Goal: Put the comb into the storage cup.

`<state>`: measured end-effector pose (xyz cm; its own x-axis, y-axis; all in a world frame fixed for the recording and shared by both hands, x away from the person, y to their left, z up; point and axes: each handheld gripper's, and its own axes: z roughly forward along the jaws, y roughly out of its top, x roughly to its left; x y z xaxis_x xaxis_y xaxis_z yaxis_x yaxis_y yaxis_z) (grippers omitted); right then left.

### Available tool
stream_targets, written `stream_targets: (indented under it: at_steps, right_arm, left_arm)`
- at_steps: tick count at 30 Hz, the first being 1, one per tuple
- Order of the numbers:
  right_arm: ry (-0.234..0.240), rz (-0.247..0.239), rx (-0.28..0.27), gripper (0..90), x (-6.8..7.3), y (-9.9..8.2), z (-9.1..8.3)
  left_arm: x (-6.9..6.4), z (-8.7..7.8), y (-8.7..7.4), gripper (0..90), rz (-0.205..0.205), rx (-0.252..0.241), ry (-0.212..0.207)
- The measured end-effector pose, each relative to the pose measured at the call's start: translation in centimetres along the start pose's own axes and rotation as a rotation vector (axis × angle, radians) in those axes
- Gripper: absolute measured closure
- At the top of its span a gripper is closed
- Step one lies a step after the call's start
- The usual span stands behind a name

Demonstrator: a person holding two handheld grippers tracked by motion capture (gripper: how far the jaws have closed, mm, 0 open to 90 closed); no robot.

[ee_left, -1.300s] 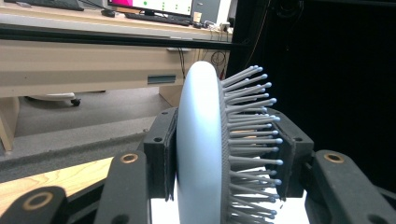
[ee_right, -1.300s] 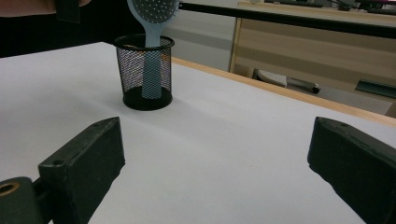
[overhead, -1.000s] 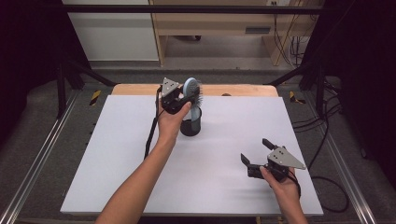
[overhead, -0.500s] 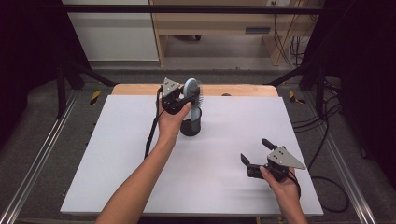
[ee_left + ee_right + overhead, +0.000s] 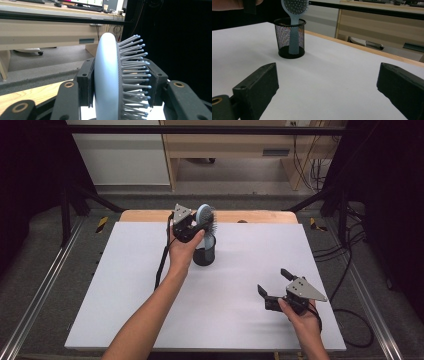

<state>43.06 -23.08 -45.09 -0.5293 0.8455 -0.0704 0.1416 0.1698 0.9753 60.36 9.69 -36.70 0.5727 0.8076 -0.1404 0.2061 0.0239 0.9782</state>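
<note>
**Inspector:** While both hands are at rest, report what your left tongs (image 5: 196, 224) have hold of.

**Operator:** My left tongs are pinching the head of a pale blue hairbrush (image 5: 204, 216). In the left gripper view one pad sits flat against the smooth back of the head, and the other presses on the bristle side, the bristles (image 5: 135, 75) running out past it.

**Inspector:** Position of the hairbrush?

**Operator:** It stands roughly upright, head uppermost, with its handle down inside a black mesh cup (image 5: 204, 251). In the right gripper view the handle (image 5: 293, 41) shows through the mesh and reaches down toward the bottom of the cup; whether it touches the bottom I cannot tell.

**Inspector:** And the cup?

**Operator:** It stands upright on the white tabletop (image 5: 125, 295), near the far edge and about midway between the left and right edges. My left hand (image 5: 182, 251) is just beside it on the left.

**Inspector:** Your right tongs?

**Operator:** My right tongs (image 5: 274, 281) are spread wide with nothing between the jaws. They sit low over the tabletop near the near right corner, well apart from the cup, and point toward it.

**Inspector:** Anything else on the surface?

**Operator:** A cable (image 5: 162, 262) trails from the left tongs back along my forearm.
</note>
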Motion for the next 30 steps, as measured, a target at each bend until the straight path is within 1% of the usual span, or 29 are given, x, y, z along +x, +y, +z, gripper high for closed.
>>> stream_targets:
  at_steps: [20,30]
  right_arm:
    - [0.000,0.001,0.002,4.0,0.0,0.0,0.1]
    - [0.002,0.002,0.004,3.9,0.1,0.0,0.1]
  left_arm:
    - [0.8,-0.3,0.0,49.5,-0.020,0.005,0.010]
    - [1.2,-0.5,0.0,49.3,-0.028,0.008,0.008]
